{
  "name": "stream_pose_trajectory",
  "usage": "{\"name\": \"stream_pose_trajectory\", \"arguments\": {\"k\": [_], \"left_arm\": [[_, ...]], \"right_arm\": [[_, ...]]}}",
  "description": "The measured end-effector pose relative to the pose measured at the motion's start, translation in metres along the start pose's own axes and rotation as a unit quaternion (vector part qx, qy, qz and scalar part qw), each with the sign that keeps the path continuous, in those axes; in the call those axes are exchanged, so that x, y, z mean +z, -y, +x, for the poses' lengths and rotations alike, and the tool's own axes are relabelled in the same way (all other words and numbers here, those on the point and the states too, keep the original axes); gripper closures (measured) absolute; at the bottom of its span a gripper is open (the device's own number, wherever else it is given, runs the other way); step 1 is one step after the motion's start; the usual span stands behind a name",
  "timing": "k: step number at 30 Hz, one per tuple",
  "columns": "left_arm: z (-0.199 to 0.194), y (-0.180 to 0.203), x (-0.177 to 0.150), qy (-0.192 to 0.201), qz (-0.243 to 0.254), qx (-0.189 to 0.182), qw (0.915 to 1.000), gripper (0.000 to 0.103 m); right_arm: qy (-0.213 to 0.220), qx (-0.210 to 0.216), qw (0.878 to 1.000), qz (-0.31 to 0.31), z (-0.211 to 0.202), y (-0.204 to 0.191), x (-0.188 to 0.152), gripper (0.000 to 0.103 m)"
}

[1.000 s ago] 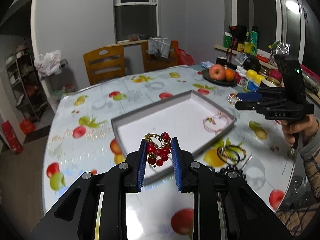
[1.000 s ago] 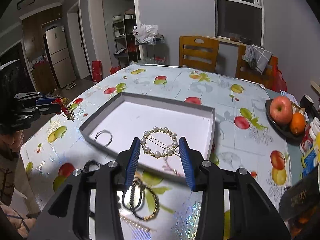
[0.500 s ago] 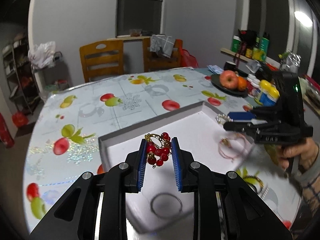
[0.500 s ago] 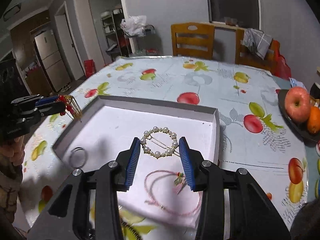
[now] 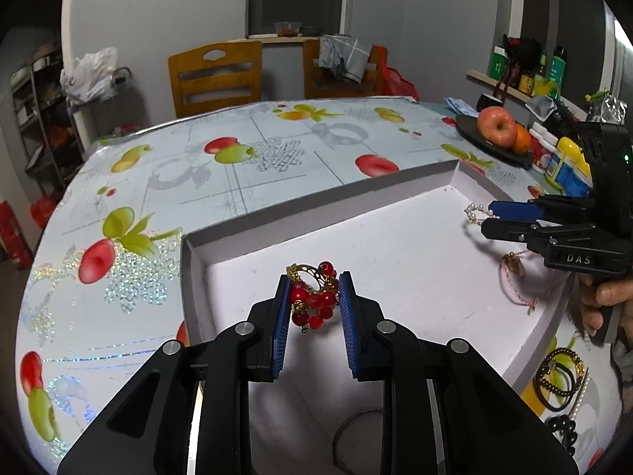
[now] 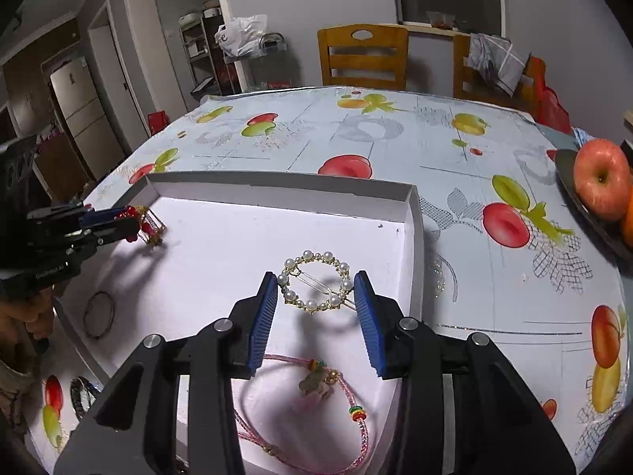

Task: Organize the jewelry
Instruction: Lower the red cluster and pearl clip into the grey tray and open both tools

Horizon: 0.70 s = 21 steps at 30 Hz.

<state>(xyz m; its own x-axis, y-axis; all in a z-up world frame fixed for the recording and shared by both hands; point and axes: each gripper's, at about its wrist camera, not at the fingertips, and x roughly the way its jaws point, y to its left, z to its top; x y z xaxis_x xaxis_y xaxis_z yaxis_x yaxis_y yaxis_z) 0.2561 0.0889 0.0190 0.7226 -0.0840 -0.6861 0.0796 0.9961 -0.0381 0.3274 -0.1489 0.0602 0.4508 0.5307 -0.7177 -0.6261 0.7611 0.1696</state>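
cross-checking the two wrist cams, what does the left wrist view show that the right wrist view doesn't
Only the left wrist view: the black bead bracelets on the tablecloth outside the tray, and the bottles on the wall shelf.

Only the right wrist view: the fridge through the doorway, and the whole pink cord bracelet with its charm.

Both: the white tray, the left claw shut on the red bead piece, the right claw shut on the pearl ring clip, the thin dark ring in the tray, and the apple.
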Motion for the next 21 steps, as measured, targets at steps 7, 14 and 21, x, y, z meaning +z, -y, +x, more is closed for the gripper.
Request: {"name": "stream_pose_trajectory", "arguments": {"k": [7,14,21], "left_arm": [[0.002,0.000,0.001,0.003,0.006,0.019,0.9998,0.075],[-0.001,0.002,0.003,0.016,0.015,0.042,0.9989,0.054],[-0.010,-0.001,0.003,0.045,0.004,0.048,0.9978,0.027]], "right_arm": [[-0.012,-0.015,1.000,-0.022,0.003,-0.011,-0.006,0.063],[-0.013,-0.028,0.999,-0.026,0.004,-0.015,-0.006,0.058],[0.004,-0.022,0.999,-0.025,-0.004,-0.014,-0.006,0.047]]}}
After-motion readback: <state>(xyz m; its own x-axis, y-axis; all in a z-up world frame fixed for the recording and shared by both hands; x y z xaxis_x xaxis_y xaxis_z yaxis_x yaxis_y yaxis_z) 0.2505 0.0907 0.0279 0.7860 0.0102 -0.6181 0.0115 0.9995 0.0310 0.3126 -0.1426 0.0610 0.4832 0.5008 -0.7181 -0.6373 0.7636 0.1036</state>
